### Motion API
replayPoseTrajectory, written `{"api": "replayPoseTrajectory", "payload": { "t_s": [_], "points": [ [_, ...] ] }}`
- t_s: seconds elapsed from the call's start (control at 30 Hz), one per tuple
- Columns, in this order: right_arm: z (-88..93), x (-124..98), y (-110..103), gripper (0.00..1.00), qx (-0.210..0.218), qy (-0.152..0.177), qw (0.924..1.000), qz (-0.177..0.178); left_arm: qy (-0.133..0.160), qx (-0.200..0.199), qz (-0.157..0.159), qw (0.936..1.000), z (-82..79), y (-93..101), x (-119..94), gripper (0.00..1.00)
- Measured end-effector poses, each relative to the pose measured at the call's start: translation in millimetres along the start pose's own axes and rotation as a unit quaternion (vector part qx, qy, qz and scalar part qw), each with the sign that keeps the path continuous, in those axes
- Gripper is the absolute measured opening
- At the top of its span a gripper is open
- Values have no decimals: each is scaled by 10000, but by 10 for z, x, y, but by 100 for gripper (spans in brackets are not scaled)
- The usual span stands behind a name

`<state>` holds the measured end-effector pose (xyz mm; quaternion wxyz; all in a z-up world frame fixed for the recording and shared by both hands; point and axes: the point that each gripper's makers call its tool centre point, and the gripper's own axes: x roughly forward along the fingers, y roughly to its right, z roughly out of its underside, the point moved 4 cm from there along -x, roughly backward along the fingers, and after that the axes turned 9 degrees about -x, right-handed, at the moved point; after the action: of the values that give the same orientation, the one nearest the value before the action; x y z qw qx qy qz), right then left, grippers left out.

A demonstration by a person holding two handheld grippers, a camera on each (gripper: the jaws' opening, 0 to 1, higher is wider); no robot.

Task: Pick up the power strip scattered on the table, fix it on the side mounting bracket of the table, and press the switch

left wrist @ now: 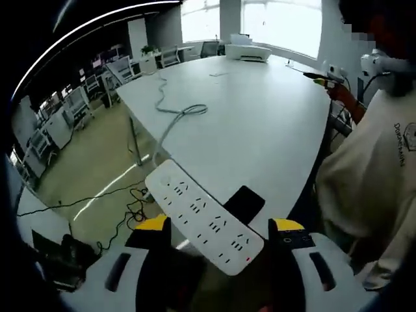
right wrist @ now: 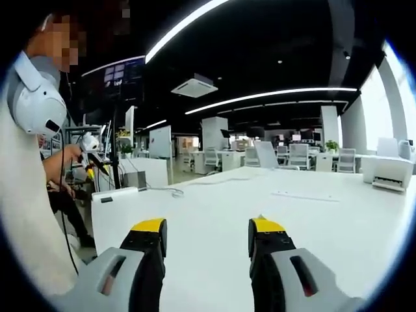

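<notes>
A white power strip (left wrist: 203, 218) runs slantwise between my left gripper's (left wrist: 220, 225) yellow-tipped jaws, which stand wide apart, so the gripper is open. The strip hangs beside the white table's (left wrist: 260, 123) near edge, over a black piece (left wrist: 246, 201) at that edge; I cannot tell whether it rests on it. Its grey cable (left wrist: 174, 120) climbs onto the tabletop and coils there. My right gripper (right wrist: 207, 231) is open above the bare white table (right wrist: 325, 221), with nothing between its fingers.
A person in a cream shirt (left wrist: 370, 162) stands at the table's right side, also seen as a person (right wrist: 29, 195) at the left holding a tool (right wrist: 88, 144). A white printer (left wrist: 247, 51) sits at the far end. Black cables (left wrist: 123, 208) lie on the floor.
</notes>
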<state>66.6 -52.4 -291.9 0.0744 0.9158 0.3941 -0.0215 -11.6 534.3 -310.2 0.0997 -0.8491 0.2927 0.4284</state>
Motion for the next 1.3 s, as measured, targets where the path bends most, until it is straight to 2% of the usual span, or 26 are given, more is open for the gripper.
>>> {"api": "replayPoseTrajectory", "payload": {
  "t_s": [0.23,0.37,0.53,0.73,0.8,1.03,1.13,1.3],
  "points": [
    [21,-12,21,46,22,-30,10000,34,-280,93,79,9995,114,-11,67,61],
    [24,-13,25,46,36,-33,10000,37,-276,182,192,9993,126,12,103,60],
    [37,-27,21,46,37,-45,10000,29,-399,95,135,9991,183,-22,135,58],
    [50,-72,16,46,67,-32,9999,80,-663,-26,108,9977,288,-48,175,57],
    [53,-79,15,46,71,-37,9999,89,-792,73,120,9968,329,-41,186,57],
    [35,-96,11,46,63,-4,9999,101,-662,28,110,9977,311,-78,195,54],
    [38,-111,20,46,63,-1,9999,109,-703,65,133,9974,326,-83,189,49],
    [50,-113,17,46,79,0,9999,119,-800,47,125,9967,342,-48,230,46]
  ]
}}
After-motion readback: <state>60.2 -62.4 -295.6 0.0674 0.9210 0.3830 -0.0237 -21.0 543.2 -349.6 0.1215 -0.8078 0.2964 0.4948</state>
